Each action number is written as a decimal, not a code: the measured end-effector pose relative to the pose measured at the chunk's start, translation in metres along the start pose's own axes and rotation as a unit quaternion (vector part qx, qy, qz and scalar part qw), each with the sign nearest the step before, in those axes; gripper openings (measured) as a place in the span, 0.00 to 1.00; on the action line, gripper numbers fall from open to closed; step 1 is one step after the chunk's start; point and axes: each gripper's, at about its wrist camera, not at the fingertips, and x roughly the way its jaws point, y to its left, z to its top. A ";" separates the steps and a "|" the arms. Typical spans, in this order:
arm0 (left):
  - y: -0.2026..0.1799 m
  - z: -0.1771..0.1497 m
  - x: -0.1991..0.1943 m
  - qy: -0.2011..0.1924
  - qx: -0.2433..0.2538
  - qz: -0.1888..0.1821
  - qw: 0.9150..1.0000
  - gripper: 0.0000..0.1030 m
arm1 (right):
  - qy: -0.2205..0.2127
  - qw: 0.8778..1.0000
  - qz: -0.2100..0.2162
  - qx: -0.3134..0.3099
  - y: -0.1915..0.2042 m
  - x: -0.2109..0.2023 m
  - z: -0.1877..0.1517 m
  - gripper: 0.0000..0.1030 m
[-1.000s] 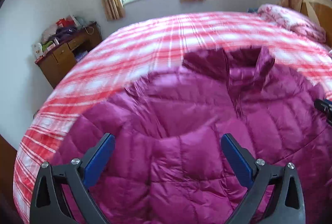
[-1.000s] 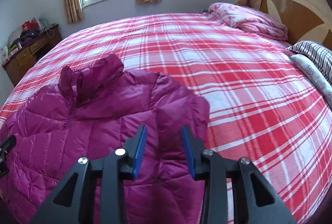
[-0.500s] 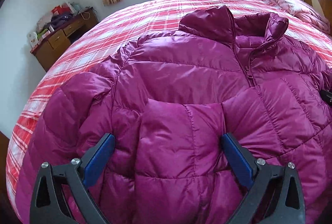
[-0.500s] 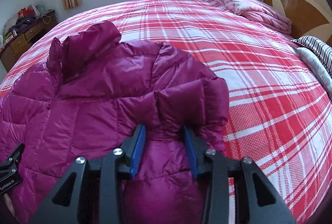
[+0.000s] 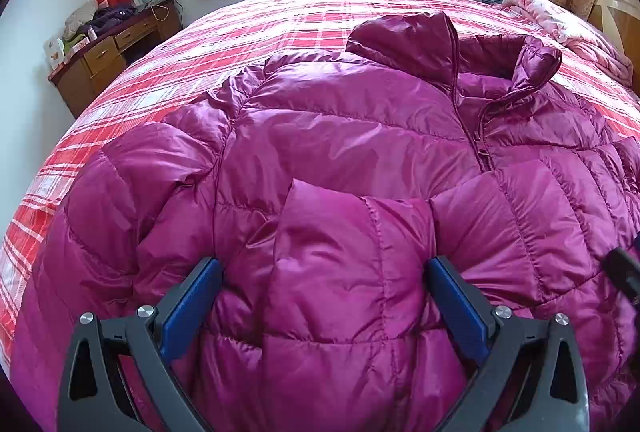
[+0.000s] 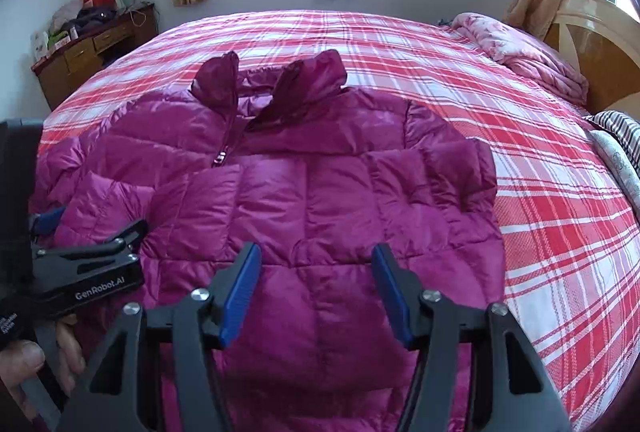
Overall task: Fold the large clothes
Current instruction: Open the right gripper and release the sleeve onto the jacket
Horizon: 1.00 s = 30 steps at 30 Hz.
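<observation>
A magenta quilted puffer jacket [image 6: 320, 168] lies front up on the red plaid bed, collar toward the window, both sleeves folded across its front. It also fills the left wrist view [image 5: 340, 136]. My left gripper [image 5: 324, 296] is open, its blue pads on either side of the folded left sleeve cuff [image 5: 352, 252] without pinching it. It also shows at the left edge of the right wrist view [image 6: 96, 248]. My right gripper [image 6: 316, 288] is open and empty above the jacket's lower front.
The bed [image 6: 540, 192] has a red and white plaid cover. A pink quilt [image 6: 520, 52] and striped pillow [image 6: 616, 128] lie by the wooden headboard [image 6: 600, 44] on the right. A cluttered wooden desk [image 6: 88, 44] stands at the far left wall.
The right gripper has let go of the right sleeve, opened and drawn back. The right sleeve now lies folded across the jacket. The left gripper stays open over the left cuff.
</observation>
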 end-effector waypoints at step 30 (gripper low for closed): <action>0.056 -0.001 -0.075 -0.064 0.046 0.043 0.996 0.99 | 0.005 0.999 -0.046 -0.025 0.014 0.015 -0.013 0.67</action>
